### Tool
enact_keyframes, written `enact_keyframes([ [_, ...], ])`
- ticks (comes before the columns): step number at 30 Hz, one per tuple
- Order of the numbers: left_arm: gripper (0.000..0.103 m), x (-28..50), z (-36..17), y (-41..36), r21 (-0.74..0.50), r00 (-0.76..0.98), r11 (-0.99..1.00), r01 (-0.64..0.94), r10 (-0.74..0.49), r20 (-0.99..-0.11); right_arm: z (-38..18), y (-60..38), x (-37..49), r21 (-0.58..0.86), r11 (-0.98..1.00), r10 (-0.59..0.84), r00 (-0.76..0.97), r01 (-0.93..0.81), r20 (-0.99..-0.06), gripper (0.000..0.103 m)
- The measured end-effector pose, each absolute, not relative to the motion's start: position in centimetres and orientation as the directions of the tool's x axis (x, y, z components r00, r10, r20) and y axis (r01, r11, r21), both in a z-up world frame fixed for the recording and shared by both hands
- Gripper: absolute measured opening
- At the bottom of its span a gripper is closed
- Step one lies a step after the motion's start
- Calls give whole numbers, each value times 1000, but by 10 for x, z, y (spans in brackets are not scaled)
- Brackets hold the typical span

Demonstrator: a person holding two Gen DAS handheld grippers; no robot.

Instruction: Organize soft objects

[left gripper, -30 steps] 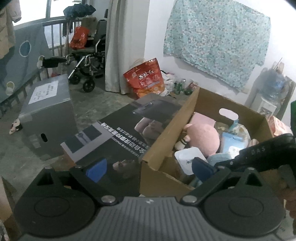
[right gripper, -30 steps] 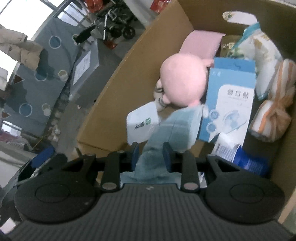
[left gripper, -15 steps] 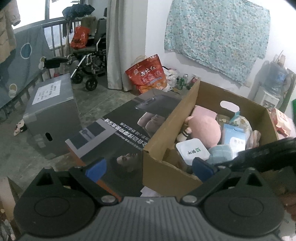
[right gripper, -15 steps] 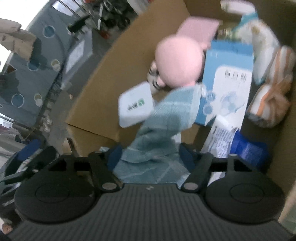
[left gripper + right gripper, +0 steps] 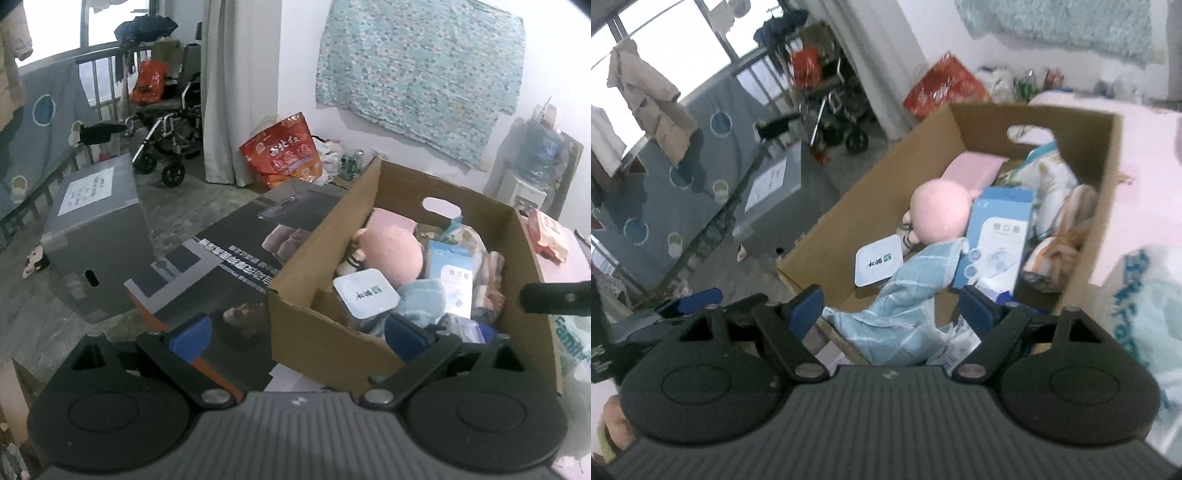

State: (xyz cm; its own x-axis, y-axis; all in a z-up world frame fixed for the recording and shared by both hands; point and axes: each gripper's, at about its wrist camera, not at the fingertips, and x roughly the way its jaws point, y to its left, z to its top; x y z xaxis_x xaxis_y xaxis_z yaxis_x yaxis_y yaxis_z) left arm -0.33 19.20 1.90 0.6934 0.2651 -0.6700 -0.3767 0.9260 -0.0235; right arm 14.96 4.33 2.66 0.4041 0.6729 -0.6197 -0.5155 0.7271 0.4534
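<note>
**Towel released into box**

Right hand-held gripper (image 5: 892,308) spread, jaws just opened, blue towel (image 5: 905,299) between, unpinched, draped at cardboard box (image 5: 849,206) six-o'clock rim. Left hand-held gripper (image 5: 299,332) spread, empty. Probably tucking left.

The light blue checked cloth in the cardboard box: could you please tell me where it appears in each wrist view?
Left wrist view: the light blue checked cloth sits lower right of centre, at the box's near end, right of the white square packet.
Right wrist view: it lies bottom centre, spilling over the near wall between the wide-open jaws.
Shared landmark: the round pink plush toy, just beyond the cloth.
</note>
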Motion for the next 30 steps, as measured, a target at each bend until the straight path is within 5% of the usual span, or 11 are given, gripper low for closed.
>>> enact_keyframes([
  [30,103,-7,32,139,-9,803,993,-120,92,-589,28,-21,63,382,852,518,676,-358,-524,102],
])
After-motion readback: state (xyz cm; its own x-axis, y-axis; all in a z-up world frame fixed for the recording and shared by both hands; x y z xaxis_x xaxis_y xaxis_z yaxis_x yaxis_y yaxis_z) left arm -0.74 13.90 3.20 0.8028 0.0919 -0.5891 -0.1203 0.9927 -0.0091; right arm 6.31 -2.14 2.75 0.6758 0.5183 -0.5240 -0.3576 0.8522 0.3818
